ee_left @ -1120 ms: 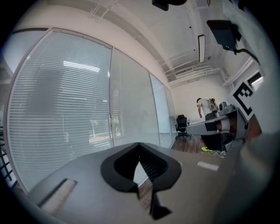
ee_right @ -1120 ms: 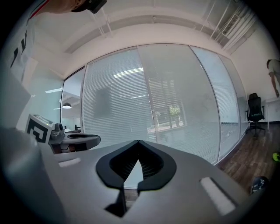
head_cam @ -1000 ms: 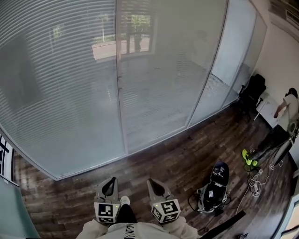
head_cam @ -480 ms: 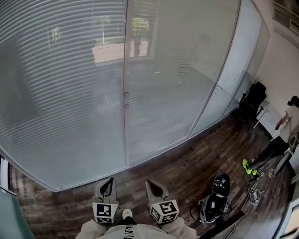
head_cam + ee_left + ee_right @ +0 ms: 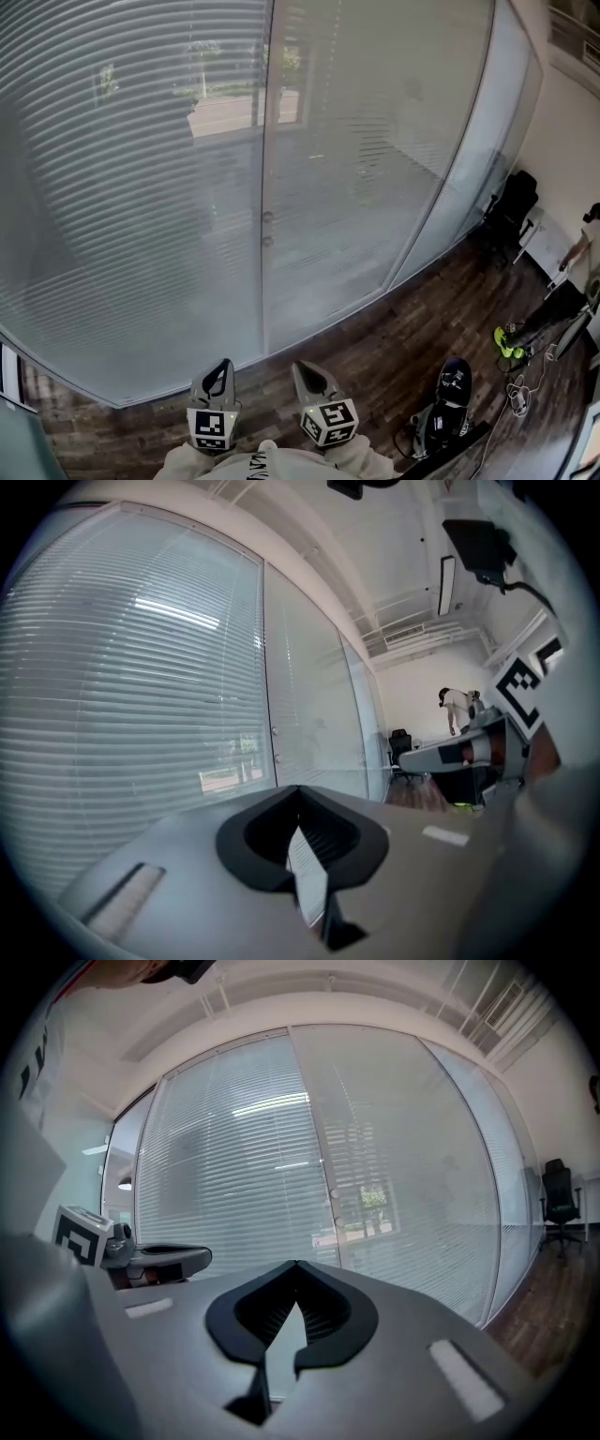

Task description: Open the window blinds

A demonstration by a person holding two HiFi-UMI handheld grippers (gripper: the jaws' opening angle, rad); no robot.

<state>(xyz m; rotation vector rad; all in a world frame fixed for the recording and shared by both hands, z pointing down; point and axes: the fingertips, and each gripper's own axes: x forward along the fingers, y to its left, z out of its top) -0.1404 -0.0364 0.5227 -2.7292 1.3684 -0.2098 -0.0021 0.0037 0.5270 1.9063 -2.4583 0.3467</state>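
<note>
Lit evenly by soft daylight filtering through the closed window blinds [image 5: 141, 141], brightest at a patch in the far middle. Hazed by pale reflections there. Bent hard by fisheye at all edges, black-cornered in both gripper views. Blurred up close, sharper farther off.

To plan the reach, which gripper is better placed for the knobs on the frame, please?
Right, marginally: the right gripper faces the knobs squarely; the left gripper sees them at a slant.

Pale grey window blinds [image 5: 122, 187] w/ thin horizontal stripes. Dark brown plank-pattern floor [image 5: 375, 347]. Grey left tool [image 5: 219, 367] & right tool [image 5: 305, 370], b&w square markers. Black chair [image 5: 511, 211], right of frame.
</note>
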